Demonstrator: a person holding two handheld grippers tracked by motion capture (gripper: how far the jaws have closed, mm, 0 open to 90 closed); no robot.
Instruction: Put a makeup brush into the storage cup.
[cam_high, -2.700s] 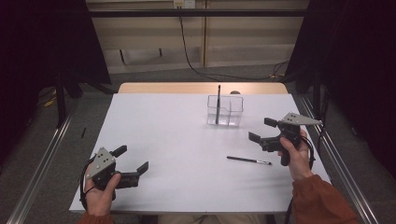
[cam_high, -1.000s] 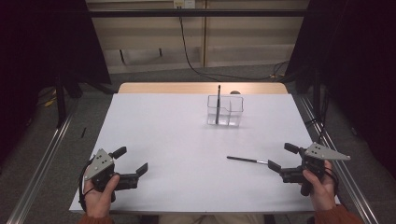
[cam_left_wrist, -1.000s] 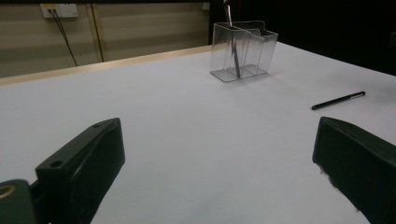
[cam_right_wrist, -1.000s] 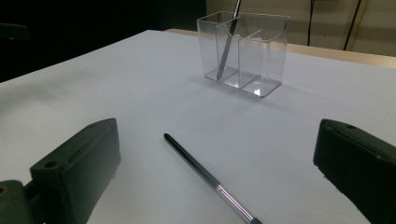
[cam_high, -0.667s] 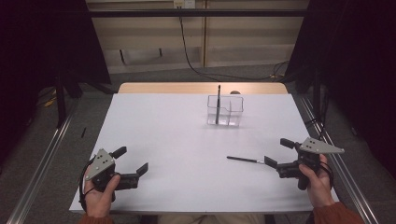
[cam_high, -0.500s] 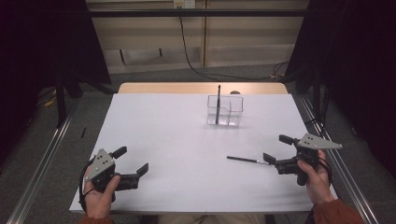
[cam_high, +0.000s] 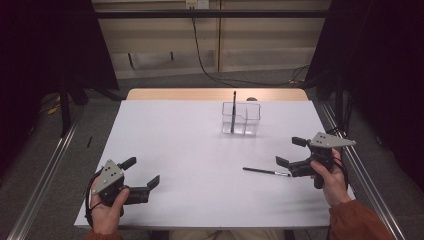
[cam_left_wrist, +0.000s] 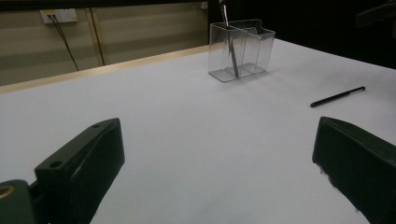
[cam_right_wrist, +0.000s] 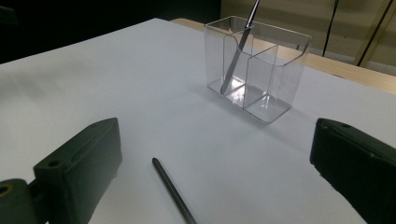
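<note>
**Right gripper closing in on the loose pen**

From the high view, a thin black pen lies flat on the white table, just left of the right gripper, whose jaws stand apart and point toward it; the clear holder sits well apart near the far edge, with another dark pen standing upright in its left compartment; the left gripper rests near the front left corner, jaws spread, holding nothing.

In the left gripper view, both black jaws stand wide with bare table between them; the lying pen shows far off to the right, the holder beyond.

In the right gripper view, the jaws are open on either side of the pen, which runs between them toward the bottom edge; nothing is gripped yet; the holder stands ahead, its right compartment empty.

The pen looks light, stiff and smooth, so it is likely to roll or skid under a glancing touch; a hold across the barrel near its middle, jaws square to its length and low to the table, seems safest.
</note>
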